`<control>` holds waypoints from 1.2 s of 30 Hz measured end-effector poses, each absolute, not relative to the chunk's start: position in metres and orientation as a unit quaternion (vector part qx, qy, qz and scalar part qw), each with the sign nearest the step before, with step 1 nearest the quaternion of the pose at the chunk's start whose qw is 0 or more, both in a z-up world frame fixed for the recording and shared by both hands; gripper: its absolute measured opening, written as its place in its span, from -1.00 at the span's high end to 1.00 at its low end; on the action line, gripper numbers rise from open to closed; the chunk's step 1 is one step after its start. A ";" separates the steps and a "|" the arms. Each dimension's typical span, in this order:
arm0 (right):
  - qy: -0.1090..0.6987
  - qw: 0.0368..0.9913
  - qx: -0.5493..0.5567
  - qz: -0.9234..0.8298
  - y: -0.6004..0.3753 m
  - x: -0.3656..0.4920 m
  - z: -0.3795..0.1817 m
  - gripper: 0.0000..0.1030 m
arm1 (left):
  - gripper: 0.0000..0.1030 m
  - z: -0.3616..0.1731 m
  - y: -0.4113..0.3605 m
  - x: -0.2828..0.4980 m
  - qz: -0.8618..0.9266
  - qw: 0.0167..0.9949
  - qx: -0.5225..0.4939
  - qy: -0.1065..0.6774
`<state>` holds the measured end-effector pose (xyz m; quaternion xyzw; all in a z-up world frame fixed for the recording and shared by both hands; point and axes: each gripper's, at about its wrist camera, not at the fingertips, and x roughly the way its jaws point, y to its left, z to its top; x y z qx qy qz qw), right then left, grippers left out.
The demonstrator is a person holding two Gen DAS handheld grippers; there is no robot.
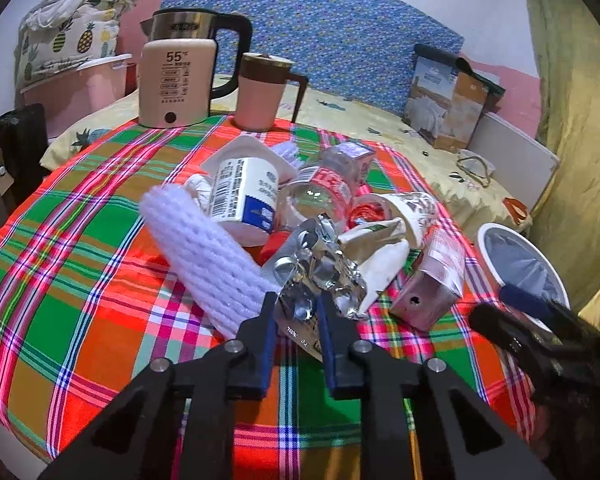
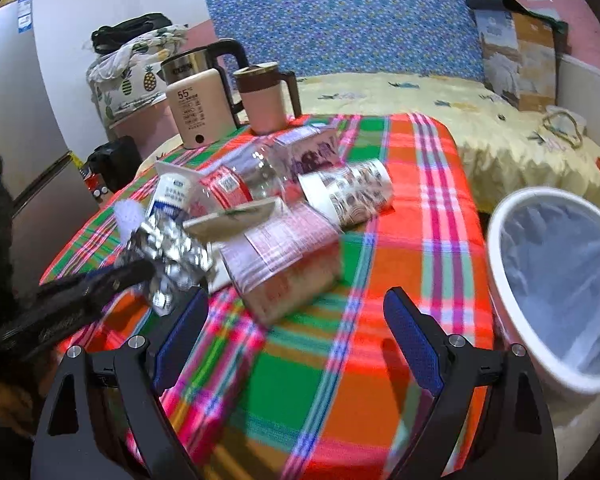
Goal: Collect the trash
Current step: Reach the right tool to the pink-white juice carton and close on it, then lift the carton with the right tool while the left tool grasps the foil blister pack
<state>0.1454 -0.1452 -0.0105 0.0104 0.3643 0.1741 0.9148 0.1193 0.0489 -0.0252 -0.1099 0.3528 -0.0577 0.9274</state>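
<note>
Left wrist view: the left tongs (image 1: 296, 308) are pinched narrow on the crumpled silver foil blister pack (image 1: 320, 276) at the near edge of the heap on the plaid-clothed surface (image 1: 80, 280). Right wrist view: the right tongs (image 2: 296, 312) stand wide and empty. The white round plastic bin with its clear liner (image 2: 556, 284) lies to the right of the foil, nearer the right tongs. Count: one foil pack, one bin, one white foam net sleeve (image 1: 204, 256), two white paper cups (image 1: 244, 196).
</note>
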 end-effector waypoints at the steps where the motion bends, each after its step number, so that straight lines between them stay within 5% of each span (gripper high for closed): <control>1: 0.363 0.915 0.007 0.178 -0.142 0.149 -0.010 -0.75 | 0.72 -0.024 0.049 0.118 -0.063 0.928 -0.109 0.351; 15: 0.406 0.899 0.080 0.143 -0.133 0.168 -0.021 -0.74 | 0.88 -0.022 0.047 0.108 -0.081 0.929 -0.108 0.345; 17: 0.404 0.902 0.073 0.131 -0.132 0.168 -0.021 -0.51 | 0.88 -0.024 0.044 0.109 -0.092 0.927 -0.103 0.350; 19: 0.407 0.903 0.072 0.121 -0.135 0.168 -0.022 -0.05 | 0.88 -0.025 0.041 0.108 -0.103 0.924 -0.101 0.354; 21: 0.404 0.904 0.080 0.114 -0.143 0.166 -0.022 0.02 | 0.86 -0.023 0.040 0.107 -0.109 0.923 -0.103 0.353; 23: 0.400 0.906 0.085 0.110 -0.149 0.163 -0.020 0.08 | 0.68 -0.020 0.038 0.105 -0.112 0.926 -0.096 0.347; 25: 0.398 0.907 0.087 0.108 -0.153 0.161 -0.019 0.11 | 0.24 -0.018 0.036 0.104 -0.114 0.927 -0.093 0.344; 29: 0.397 0.907 0.089 0.108 -0.155 0.162 -0.018 0.12 | 0.23 -0.017 0.031 0.107 -0.120 0.928 -0.084 0.343; 34: 0.393 0.909 0.087 0.110 -0.159 0.159 -0.017 0.13 | 0.83 -0.022 0.029 0.115 -0.119 0.925 -0.084 0.352; 36: 0.391 0.909 0.087 0.111 -0.161 0.158 -0.017 0.13 | 0.86 -0.021 0.028 0.114 -0.118 0.927 -0.082 0.347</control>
